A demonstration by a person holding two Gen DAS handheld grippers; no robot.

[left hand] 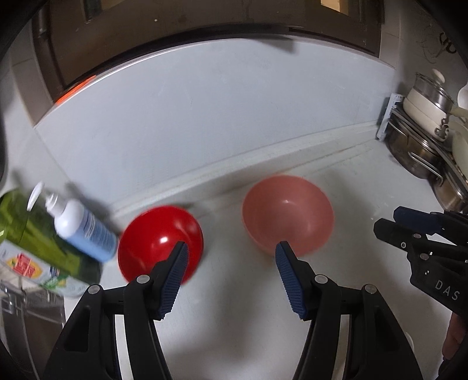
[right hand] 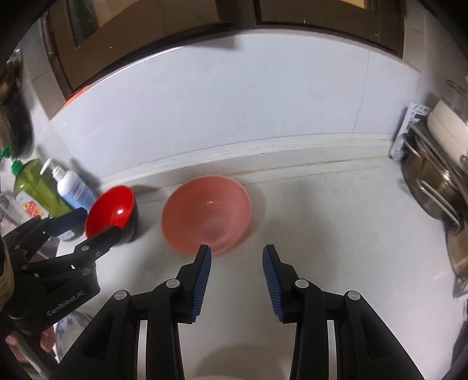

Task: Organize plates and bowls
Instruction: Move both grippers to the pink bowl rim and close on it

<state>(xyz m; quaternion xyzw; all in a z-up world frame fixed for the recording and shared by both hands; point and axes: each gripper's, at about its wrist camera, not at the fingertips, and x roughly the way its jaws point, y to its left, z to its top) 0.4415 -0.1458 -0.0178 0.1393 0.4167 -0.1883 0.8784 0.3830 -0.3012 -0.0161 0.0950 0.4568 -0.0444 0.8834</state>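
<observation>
Home kitchen. White tabletop (right hand: 321,210) runs along a pale wall with a raised edge strip at the back. Rack (left hand: 390,117) at right stacked with steel pots (left hand: 415,152) and a cream lidded pot (left hand: 427,99). At left, green dish soap bottle (right hand: 35,184) and white-blue bottle (right hand: 74,190) stand by what looks like a sink edge. Red bowl (right hand: 109,210) and pink bowl (right hand: 206,214) sit on the tabletop. Dark brown window frame (right hand: 234,26) above the wall.
</observation>
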